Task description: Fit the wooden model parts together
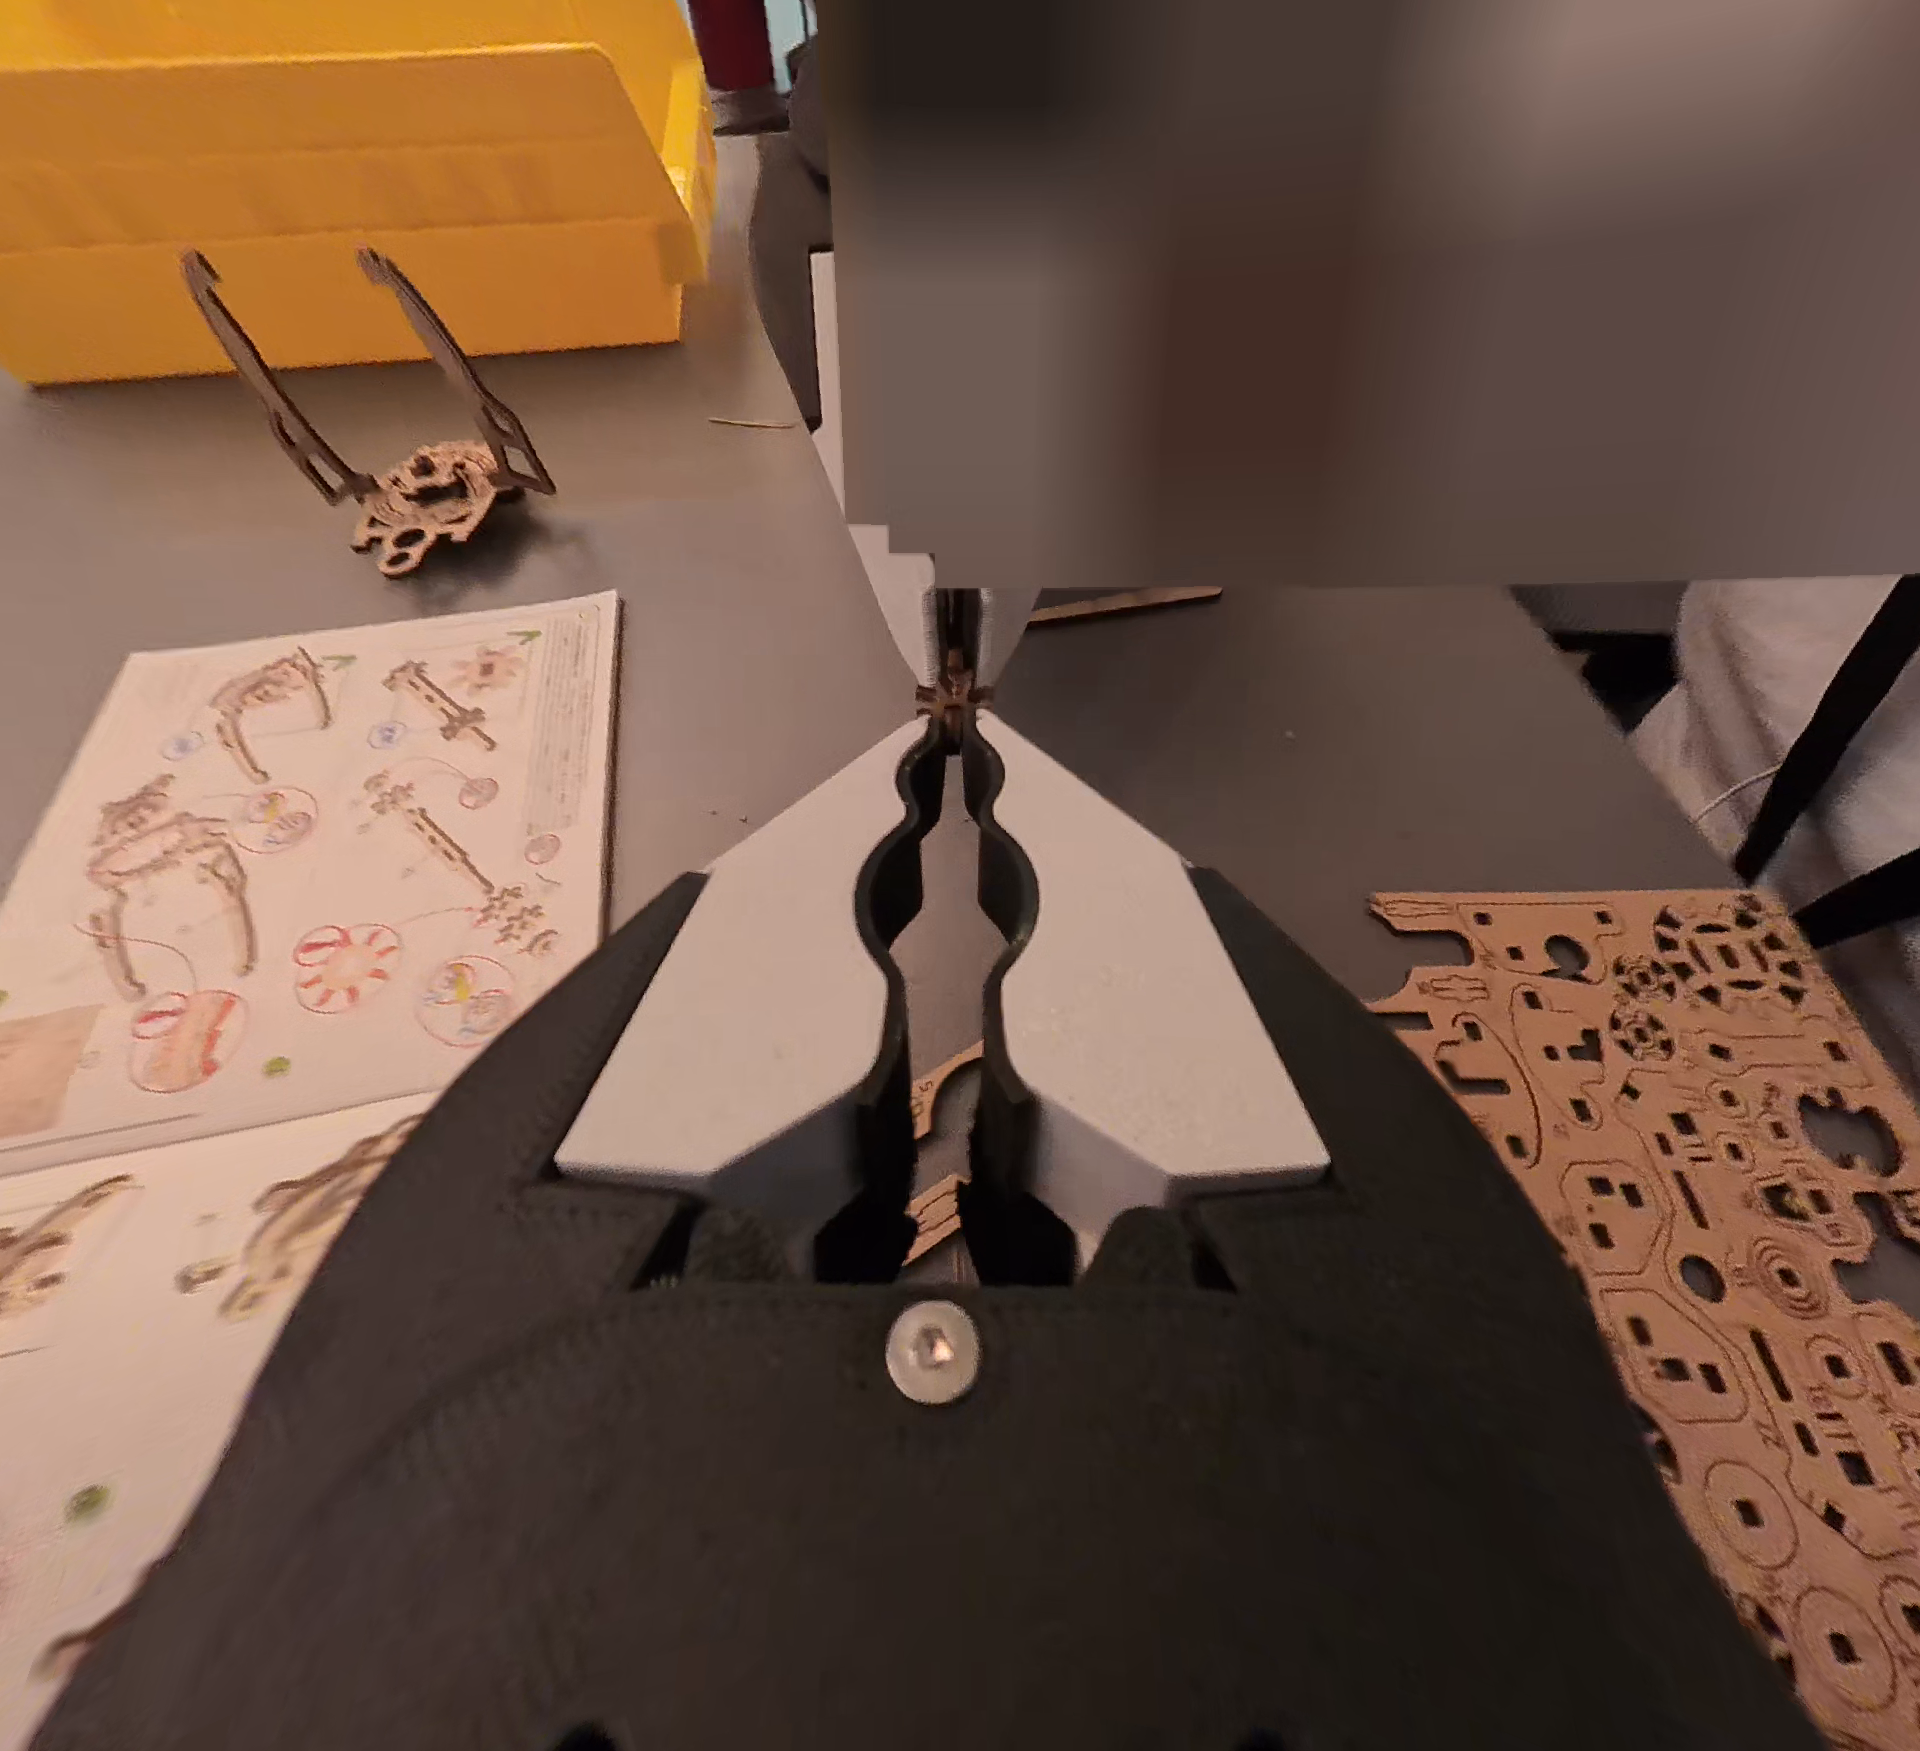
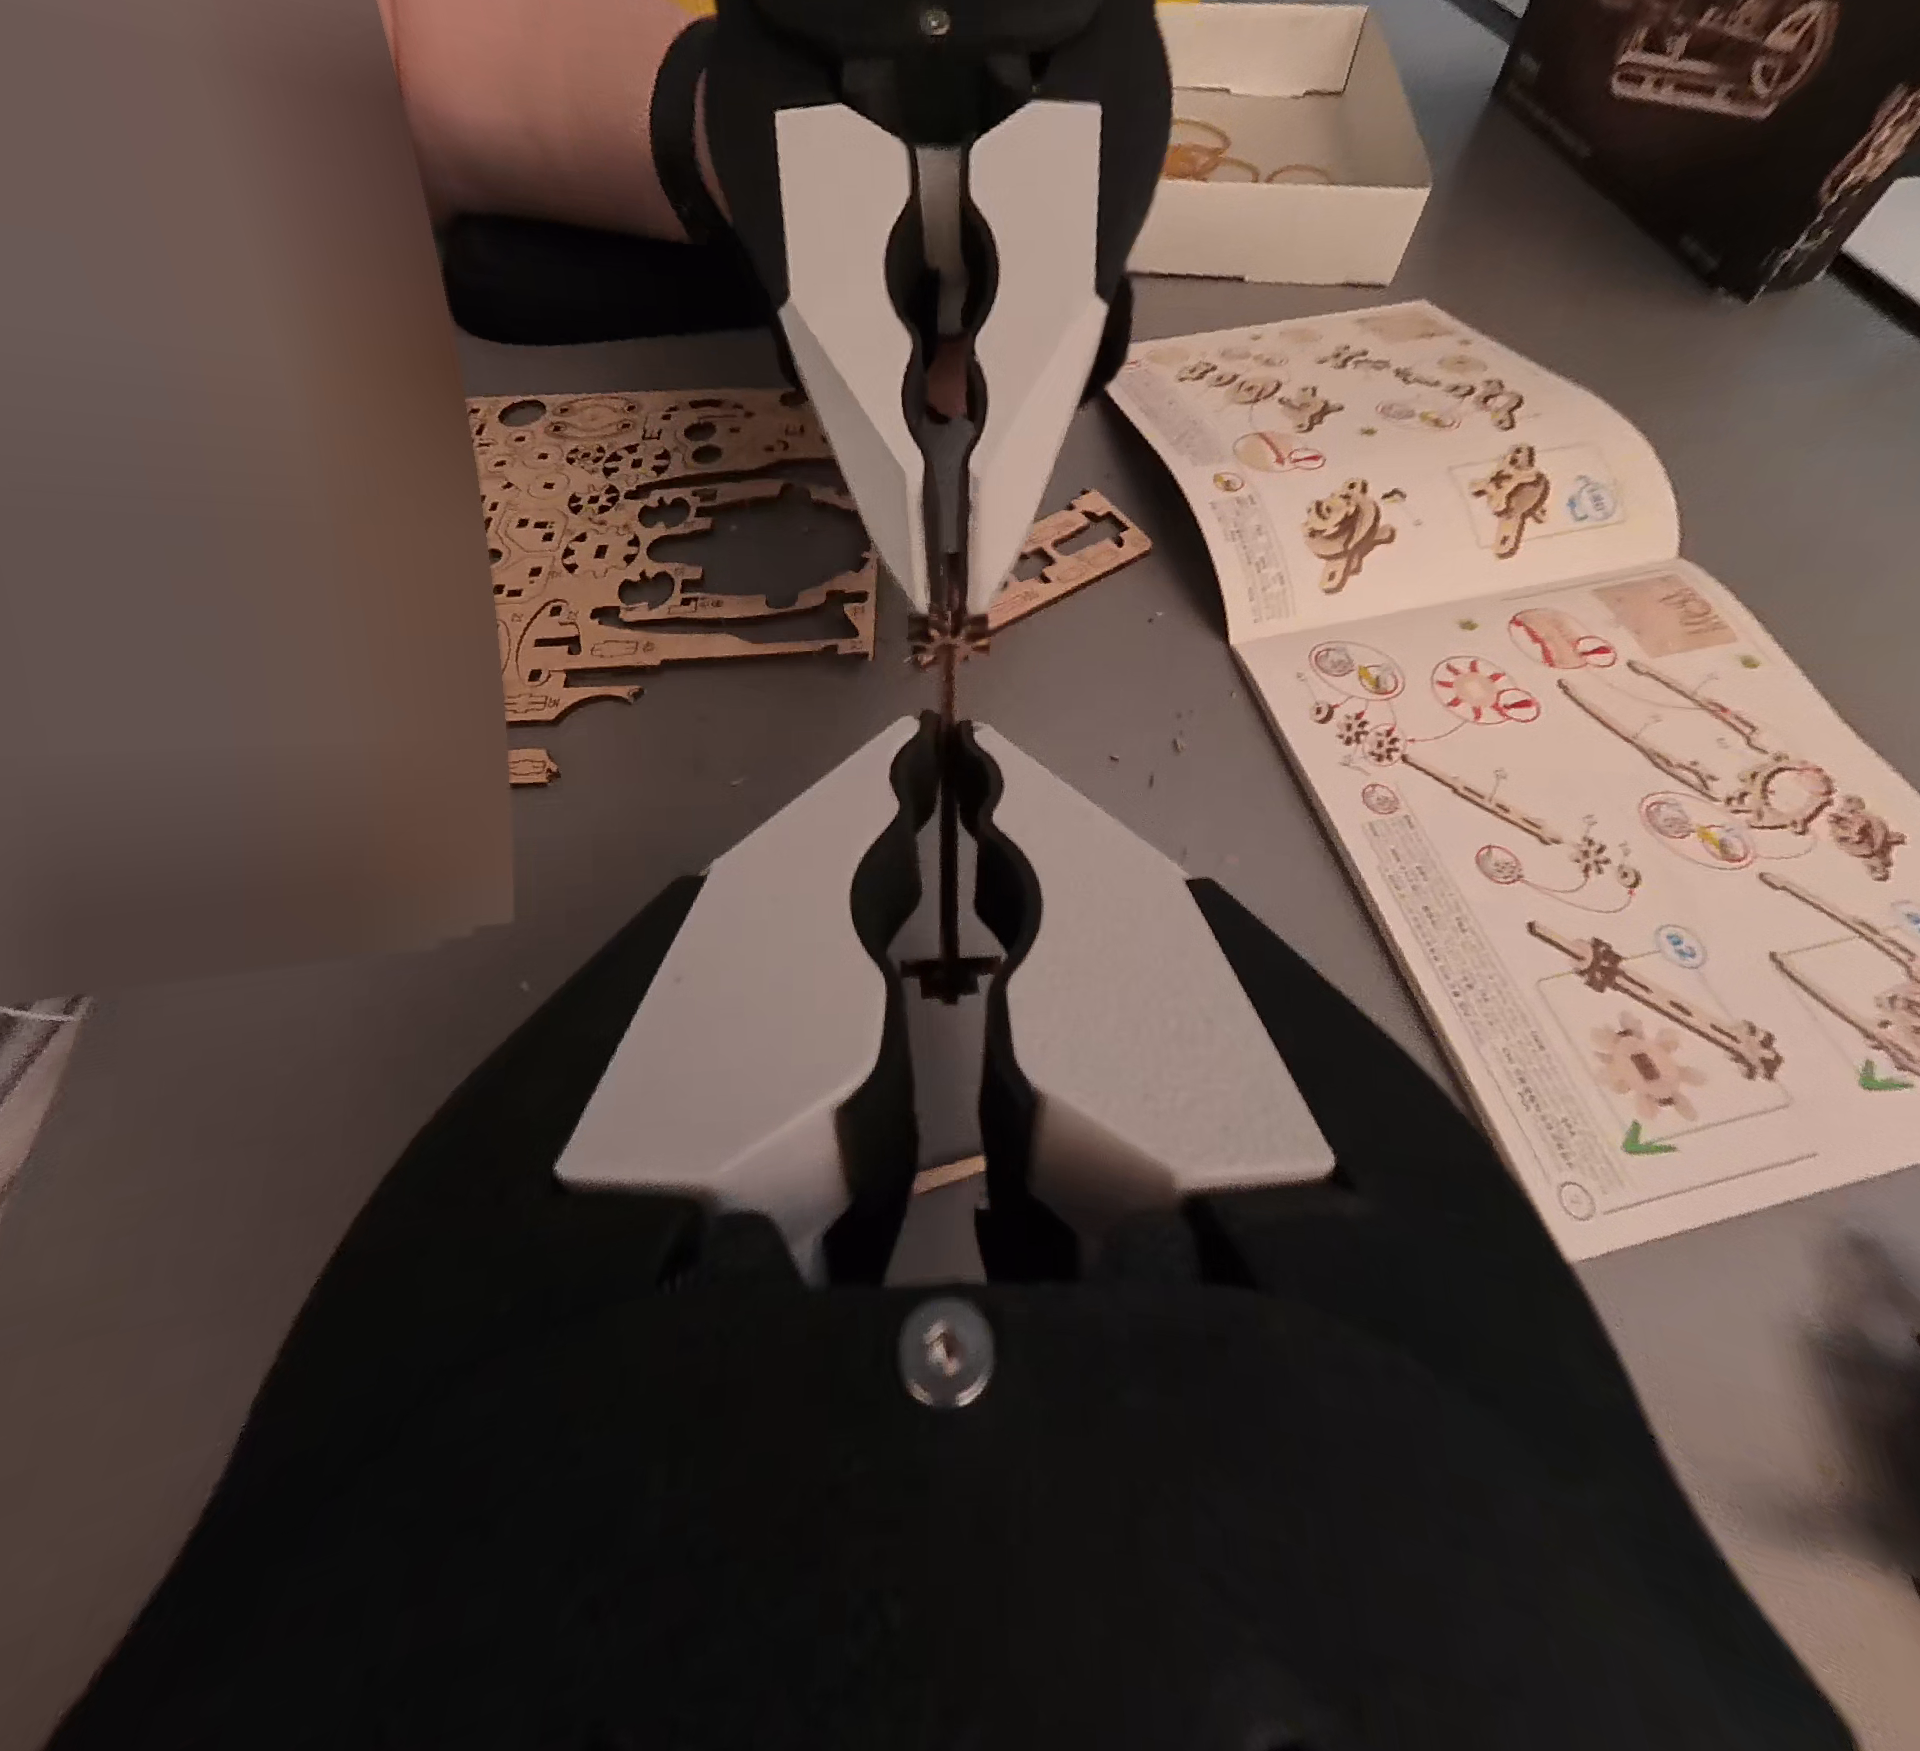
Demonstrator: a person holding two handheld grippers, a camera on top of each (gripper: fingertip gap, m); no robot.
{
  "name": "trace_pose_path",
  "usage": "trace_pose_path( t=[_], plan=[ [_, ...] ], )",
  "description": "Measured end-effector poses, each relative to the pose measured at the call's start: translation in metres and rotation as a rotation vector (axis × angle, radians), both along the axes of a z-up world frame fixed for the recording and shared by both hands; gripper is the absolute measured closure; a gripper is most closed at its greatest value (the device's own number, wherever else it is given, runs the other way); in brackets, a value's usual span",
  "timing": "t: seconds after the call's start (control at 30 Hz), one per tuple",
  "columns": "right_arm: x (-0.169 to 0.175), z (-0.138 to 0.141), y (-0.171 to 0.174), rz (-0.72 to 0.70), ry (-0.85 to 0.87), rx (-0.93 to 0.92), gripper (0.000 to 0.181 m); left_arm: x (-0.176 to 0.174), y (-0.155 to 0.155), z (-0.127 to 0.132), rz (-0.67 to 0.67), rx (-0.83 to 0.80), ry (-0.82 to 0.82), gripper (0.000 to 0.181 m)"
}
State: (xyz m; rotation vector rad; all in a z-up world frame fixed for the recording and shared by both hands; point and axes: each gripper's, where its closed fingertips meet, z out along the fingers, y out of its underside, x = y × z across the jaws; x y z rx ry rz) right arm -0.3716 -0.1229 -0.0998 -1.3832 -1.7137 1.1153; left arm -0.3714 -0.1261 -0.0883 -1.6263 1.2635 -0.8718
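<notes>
Wooden gear [image 2: 948, 639]: a tiny toothed piece in the air between both grippers, over the grey table [image 2: 1132, 735].
Thin stick [image 2: 947, 854]: runs from the gear back through the right gripper [image 2: 943, 733], whose fingers pinch it.
Left gripper [image 1: 948, 733]: fingers squeezed tight right at the gear; exactly what they pinch is too small to see.
Hidden: a blurred patch covers most of the right gripper in the left wrist view.
Count: one punched wooden sheet [image 2: 665, 548], one open booklet [image 2: 1558, 756], one yellow bin [image 1: 343, 132], one half-built model [image 1: 416, 496].
Room: bare table lies under the gear.
</notes>
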Motion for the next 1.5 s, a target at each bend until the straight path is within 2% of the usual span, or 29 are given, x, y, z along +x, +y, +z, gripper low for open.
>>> trace_pose_path(
  t=[0.2,0.4,0.57,1.5],
  plan=[
    [0.0007,0.0015,0.0028,-0.017,0.010,-0.042,0.181,0.0011,0.0034,0.0014,0.019,-0.065,-0.071,0.181],
    [0.0011,-0.0006,0.0037,-0.038,-0.011,0.060,0.181,0.0017,0.0032,-0.0021,0.030,-0.055,-0.058,0.181],
    [0.0020,-0.0055,0.0050,-0.048,-0.043,0.012,0.181,0.0027,0.0048,-0.0056,0.053,-0.019,-0.026,0.180],
    [0.0012,-0.0038,-0.0012,-0.046,-0.038,0.081,0.181,0.0039,-0.0001,-0.0045,0.042,0.008,-0.029,0.181]
  ],
)
